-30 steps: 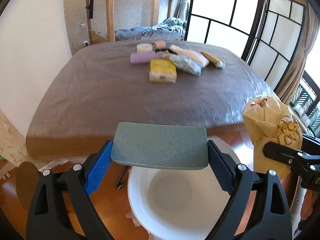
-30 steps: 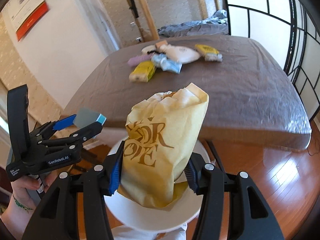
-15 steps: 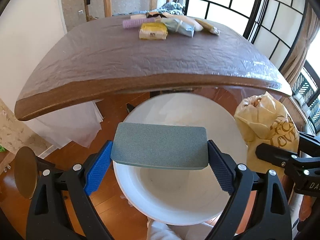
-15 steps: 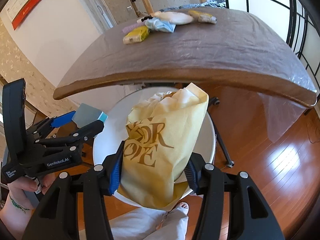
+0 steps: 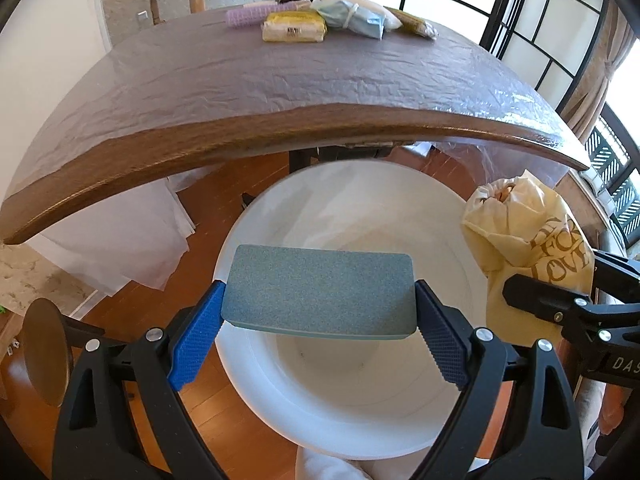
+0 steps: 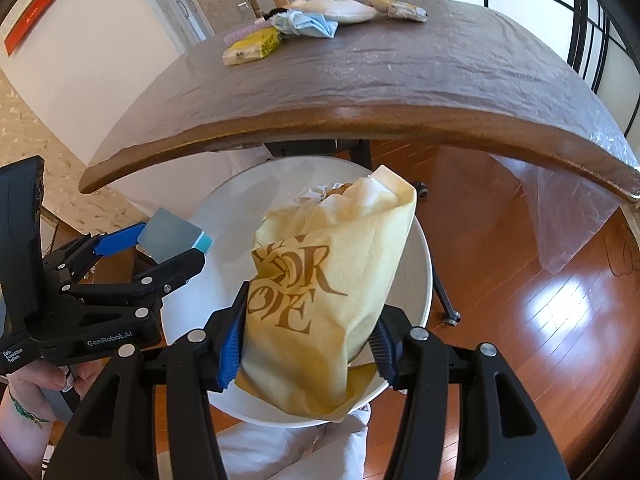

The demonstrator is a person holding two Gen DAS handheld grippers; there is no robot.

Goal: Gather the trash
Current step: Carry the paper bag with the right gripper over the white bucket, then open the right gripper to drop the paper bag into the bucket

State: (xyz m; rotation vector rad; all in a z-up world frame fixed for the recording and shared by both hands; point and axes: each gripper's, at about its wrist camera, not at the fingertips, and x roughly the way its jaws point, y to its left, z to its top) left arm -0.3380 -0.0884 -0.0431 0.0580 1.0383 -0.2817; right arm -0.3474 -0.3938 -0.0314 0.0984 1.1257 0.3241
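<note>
Two pieces of trash are in hand, neither yet dropped. The grey-green sponge block (image 5: 320, 290) is pinched flat between the blue pads of the left claw (image 5: 318, 334), held right over the mouth of the white bin (image 5: 352, 412). The crumpled yellow paper bag (image 6: 328, 300), printed with brown lettering, is squeezed between the pads of the right claw (image 6: 308, 344), just over the bin's near right rim. The bin stands on the wooden floor (image 6: 520, 280) below the near edge of the counter (image 5: 280, 92), and as far as its visible inside shows, it holds nothing, though its bottom is partly hidden by the sponge.

So the task looks early: both items only need releasing. A cluster remains at the far side of the counter, well apart from the bin: a yellow packet (image 5: 294, 31), a purple roll (image 5: 250, 15), a light blue wrapper (image 5: 352, 20), a white pouch (image 6: 340, 10) and a tan wrapper (image 6: 396, 8).
</note>
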